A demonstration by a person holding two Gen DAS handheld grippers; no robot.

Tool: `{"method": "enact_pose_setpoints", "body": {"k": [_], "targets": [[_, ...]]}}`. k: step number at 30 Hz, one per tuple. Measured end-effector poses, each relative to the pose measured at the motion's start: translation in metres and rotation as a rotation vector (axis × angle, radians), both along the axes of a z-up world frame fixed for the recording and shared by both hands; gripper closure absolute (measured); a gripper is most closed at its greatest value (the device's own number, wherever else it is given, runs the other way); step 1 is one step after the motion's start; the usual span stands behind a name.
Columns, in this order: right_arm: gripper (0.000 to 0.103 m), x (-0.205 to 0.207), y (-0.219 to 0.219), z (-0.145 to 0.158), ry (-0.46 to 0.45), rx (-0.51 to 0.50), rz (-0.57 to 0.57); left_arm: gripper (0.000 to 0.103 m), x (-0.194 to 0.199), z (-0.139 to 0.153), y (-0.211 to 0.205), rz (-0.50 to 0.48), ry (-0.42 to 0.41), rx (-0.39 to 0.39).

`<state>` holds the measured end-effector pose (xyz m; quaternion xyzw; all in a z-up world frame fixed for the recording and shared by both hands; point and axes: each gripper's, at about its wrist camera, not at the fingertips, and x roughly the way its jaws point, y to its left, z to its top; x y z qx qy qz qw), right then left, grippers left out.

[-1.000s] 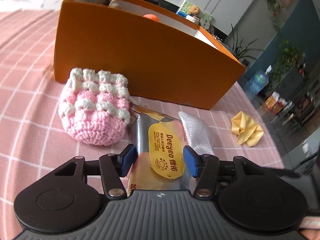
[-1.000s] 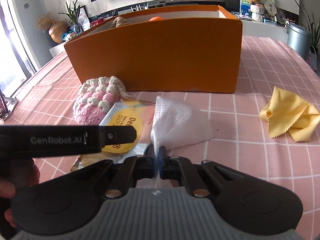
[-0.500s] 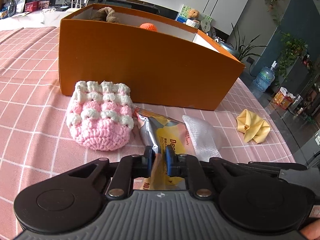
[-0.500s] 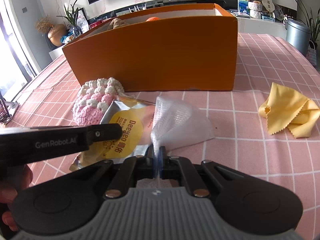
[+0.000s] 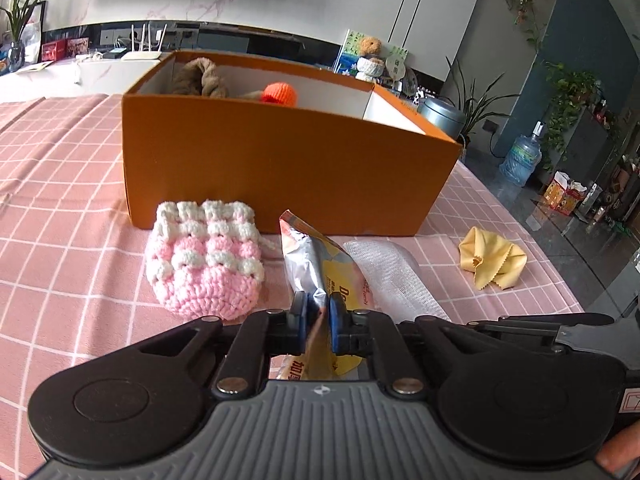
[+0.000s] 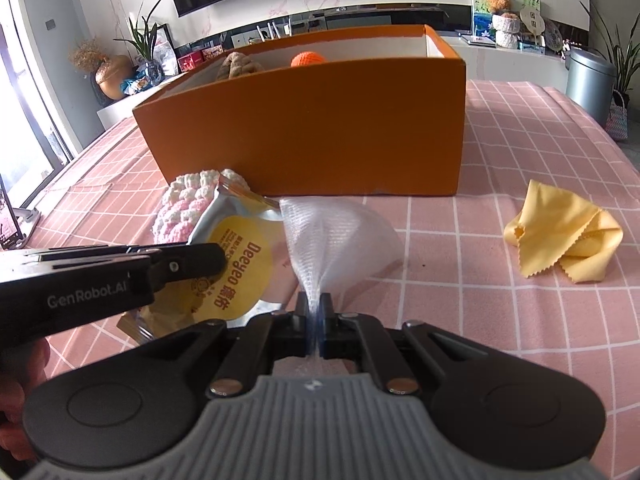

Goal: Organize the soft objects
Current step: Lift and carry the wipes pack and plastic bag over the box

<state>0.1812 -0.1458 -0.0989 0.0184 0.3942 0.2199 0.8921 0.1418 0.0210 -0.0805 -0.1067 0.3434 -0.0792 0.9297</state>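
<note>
My left gripper [image 5: 318, 316], spread wide a second ago, now pinches the foil wipes pack [image 5: 316, 264] just right of the crochet pouch [image 5: 204, 260] and tips it up, my right gripper [image 6: 316, 320] pinches the white mesh bag [image 6: 336, 232], so both look ready for the orange box [image 5: 280, 168] beyond.

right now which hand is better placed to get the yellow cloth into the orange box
Neither is free, but right: the crumpled yellow cloth lies on its side, nearer the right gripper. It must first drop the white mesh.

"Deeyeo" on yellow-labelled packet [image 6: 240, 268], probably "GenRobot.AI" on left gripper [image 6: 92, 288]
</note>
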Motion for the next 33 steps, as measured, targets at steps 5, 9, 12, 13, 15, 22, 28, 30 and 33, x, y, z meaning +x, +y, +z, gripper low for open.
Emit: {"method": "enact_pose_setpoints", "body": {"k": [5, 9, 12, 13, 15, 22, 28, 30, 33], "targets": [[0.103, -0.007, -0.002, 0.012, -0.034, 0.002, -0.005, 0.091, -0.006, 0.011, 0.003, 0.005, -0.031, 0.002], [0.103, -0.012, -0.005, 0.027, -0.069, 0.006, -0.008, 0.091, -0.011, 0.022, 0.006, 0.01, -0.064, -0.003], [0.103, -0.016, -0.009, 0.039, -0.09, 0.008, -0.008, 0.091, -0.013, 0.032, 0.007, 0.012, -0.085, 0.001], [0.103, -0.017, -0.01, 0.043, -0.098, 0.011, -0.009, 0.091, -0.013, 0.036, 0.008, 0.011, -0.093, 0.002], [0.103, -0.017, -0.014, 0.053, -0.113, 0.017, -0.013, 0.091, -0.014, 0.043, 0.009, 0.015, -0.109, 0.002], [0.103, -0.01, -0.021, 0.088, -0.172, 0.031, -0.007, 0.091, -0.01, 0.07, 0.016, 0.018, -0.167, 0.011], [0.103, 0.01, -0.019, 0.117, -0.225, 0.029, 0.015, 0.091, 0.006, 0.096, 0.025, 0.027, -0.221, 0.011], [0.103, 0.019, -0.017, 0.126, -0.241, 0.027, 0.02, 0.091, 0.014, 0.106, 0.029, 0.03, -0.239, 0.009], [0.103, 0.035, -0.014, 0.139, -0.264, 0.026, 0.028, 0.091, 0.026, 0.119, 0.033, 0.029, -0.266, 0.014]]}}
